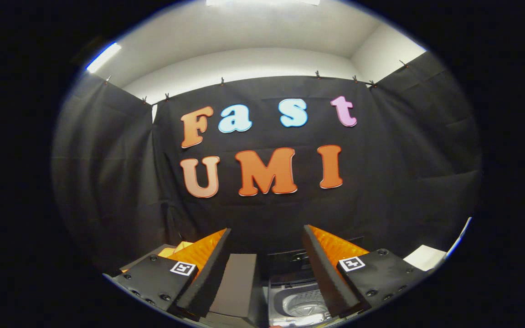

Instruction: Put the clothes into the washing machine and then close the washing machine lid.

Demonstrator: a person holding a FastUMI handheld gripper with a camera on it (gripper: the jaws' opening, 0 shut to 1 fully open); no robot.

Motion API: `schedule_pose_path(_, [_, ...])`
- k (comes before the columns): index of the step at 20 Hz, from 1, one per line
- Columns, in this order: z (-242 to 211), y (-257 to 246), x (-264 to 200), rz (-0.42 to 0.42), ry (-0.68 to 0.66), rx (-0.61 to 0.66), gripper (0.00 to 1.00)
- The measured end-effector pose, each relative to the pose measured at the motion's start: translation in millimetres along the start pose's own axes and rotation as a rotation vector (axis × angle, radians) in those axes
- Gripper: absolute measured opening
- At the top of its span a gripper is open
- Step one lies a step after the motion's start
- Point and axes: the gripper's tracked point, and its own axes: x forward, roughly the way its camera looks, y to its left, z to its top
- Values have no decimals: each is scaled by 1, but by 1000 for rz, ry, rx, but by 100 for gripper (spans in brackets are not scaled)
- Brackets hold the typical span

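One washing machine (296, 303) at lower centre, drum exposed and lid (235, 284) raised at lower left, ready for loading; gripper (266, 269) spread wide, empty, held high above; yellowish clothes (176, 249) maybe at lower left, hard to tell.

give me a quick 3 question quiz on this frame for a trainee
1. True or false: the gripper is open with nothing between its fingers.
2. The washer lies: A) between and below the fingers, B) far beyond them on the wall, C) behind a person.
3. Fill in: the washer's lid is ____, since the drum shows.

Key: 1 true; 2 A; 3 open
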Motion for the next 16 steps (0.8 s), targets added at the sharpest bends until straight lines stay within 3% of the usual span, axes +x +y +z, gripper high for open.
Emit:
schedule_pose_path(4, [-20,77,24,89,32,-2,98])
schedule_pose_path(8, [-67,154,60,188,153,9,98])
schedule_pose_path(16, [-183,195,114,157,482,-63,98])
